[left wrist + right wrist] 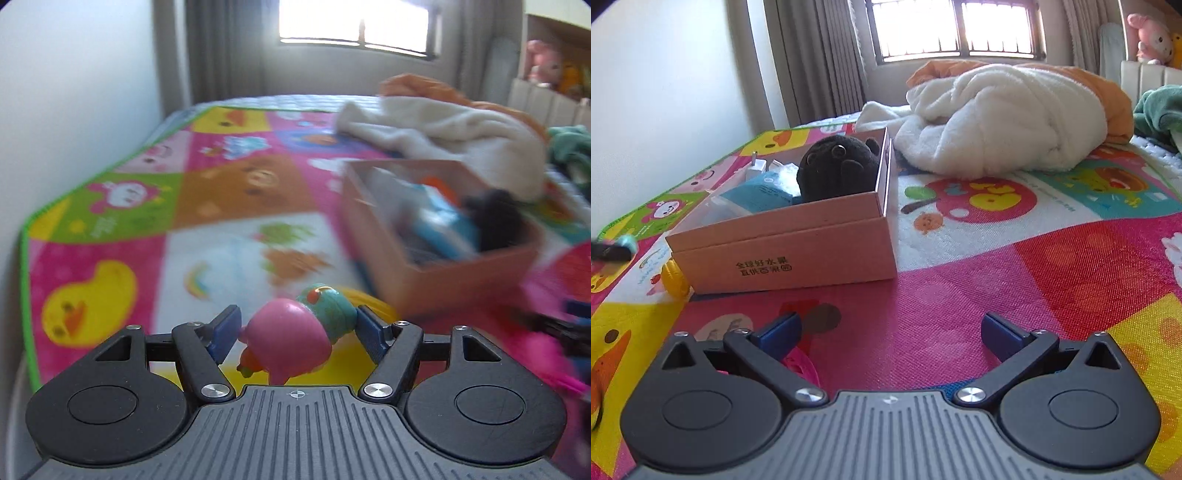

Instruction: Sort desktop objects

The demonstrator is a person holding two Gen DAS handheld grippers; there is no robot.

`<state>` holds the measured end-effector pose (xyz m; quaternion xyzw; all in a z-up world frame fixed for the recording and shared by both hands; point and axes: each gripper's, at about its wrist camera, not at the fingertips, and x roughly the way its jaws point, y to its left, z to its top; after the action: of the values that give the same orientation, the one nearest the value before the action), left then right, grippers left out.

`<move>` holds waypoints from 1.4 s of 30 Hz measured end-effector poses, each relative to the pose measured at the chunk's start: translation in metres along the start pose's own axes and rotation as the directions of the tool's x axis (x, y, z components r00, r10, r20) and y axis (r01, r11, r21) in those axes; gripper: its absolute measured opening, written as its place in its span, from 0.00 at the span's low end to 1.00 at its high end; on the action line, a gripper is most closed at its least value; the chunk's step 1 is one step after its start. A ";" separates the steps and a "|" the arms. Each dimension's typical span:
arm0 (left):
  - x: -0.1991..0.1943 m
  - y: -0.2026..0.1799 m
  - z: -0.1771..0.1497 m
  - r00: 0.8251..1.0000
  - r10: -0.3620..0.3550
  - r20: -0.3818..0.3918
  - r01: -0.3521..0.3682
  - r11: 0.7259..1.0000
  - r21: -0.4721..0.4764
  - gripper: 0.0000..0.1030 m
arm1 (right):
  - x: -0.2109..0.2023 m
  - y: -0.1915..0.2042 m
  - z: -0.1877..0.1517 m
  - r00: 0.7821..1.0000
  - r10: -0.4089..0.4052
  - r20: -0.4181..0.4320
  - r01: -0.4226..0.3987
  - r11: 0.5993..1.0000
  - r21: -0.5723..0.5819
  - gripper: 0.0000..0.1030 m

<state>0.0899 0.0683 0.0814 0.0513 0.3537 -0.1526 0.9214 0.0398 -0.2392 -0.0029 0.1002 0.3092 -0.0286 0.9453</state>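
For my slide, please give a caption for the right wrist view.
Open right tongs above the colourful mat, facing a cardboard box with a black plush toy.

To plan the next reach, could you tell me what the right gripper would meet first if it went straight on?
Probably the play mat: the right gripper stands open, angled down at bare pink mat.

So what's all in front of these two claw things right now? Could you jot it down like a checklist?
Surface: cartoon play mat, bright patches.
Job's things: pink and teal toy figure; cardboard box holding black plush, blue packet.
Clutter: white blanket; yellow toy beside box.
Grippers: left gripper closed on the figure; right gripper wide open, empty.
Cables: nothing seen.
Surroundings: window, curtains, wall.
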 end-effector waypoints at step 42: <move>-0.133 0.068 -0.100 0.961 0.259 0.094 -0.175 0.839 -0.516 1.00 | -0.017 0.243 0.000 0.990 0.127 0.055 -0.034 0.606 -0.794 0.40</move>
<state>-0.0452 0.1858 0.0947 -0.1630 0.2982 0.0469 0.9393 0.0543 -0.0013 0.0484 -0.3152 0.2349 0.1480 0.9075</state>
